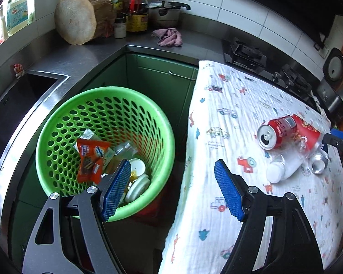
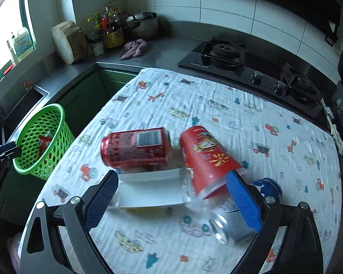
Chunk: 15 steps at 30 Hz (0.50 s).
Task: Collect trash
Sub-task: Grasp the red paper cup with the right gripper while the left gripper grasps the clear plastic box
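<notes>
Trash on the cloth-covered table (image 2: 217, 96): I see a red can (image 2: 135, 147) on its side beside a red paper cup (image 2: 205, 157), a white bottle (image 1: 283, 166) and a silver can (image 2: 231, 228), clustered near its front edge. My right gripper (image 2: 171, 201) hangs apart over them, clamping nothing. My left gripper (image 1: 171, 189), apart and empty, hangs over the green basket (image 1: 162, 123) beside the table's left edge.

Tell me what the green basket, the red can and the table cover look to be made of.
Green basket: moulded plastic, by its glossy rim and regular punched holes. Red can: thin metal, probably aluminium, by the bare silvery top with a pull-tab opening under a printed red coat. Table cover: soft woven cloth, likely cotton, matte and crinkled, printed with cars and animals.
</notes>
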Tool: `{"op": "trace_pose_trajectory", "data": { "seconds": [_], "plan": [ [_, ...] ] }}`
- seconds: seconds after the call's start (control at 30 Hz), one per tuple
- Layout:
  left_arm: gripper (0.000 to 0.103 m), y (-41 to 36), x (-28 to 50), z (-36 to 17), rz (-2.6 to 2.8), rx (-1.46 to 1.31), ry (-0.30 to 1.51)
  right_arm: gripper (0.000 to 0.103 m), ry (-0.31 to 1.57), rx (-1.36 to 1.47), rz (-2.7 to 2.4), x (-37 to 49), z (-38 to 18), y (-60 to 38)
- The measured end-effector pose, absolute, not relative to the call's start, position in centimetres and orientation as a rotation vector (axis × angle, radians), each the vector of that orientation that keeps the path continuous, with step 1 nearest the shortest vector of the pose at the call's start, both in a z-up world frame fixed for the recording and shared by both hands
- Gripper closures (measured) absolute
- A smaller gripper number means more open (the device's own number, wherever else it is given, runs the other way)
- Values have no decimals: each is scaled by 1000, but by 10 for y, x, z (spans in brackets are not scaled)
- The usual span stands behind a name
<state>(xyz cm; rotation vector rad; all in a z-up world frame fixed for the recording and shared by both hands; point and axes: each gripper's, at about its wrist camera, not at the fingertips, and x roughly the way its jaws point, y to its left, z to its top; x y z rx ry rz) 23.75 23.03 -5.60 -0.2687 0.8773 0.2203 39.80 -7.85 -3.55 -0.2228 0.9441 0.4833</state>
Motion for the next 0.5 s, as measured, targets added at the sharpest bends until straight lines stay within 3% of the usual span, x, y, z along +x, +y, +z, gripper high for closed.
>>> {"op": "trace_pose_trajectory", "data": {
  "seconds": [0.5],
  "plan": [
    [28,136,273,-54,-20,-96,909,14,1210,-387,521,492,-76,-83]
  ]
}}
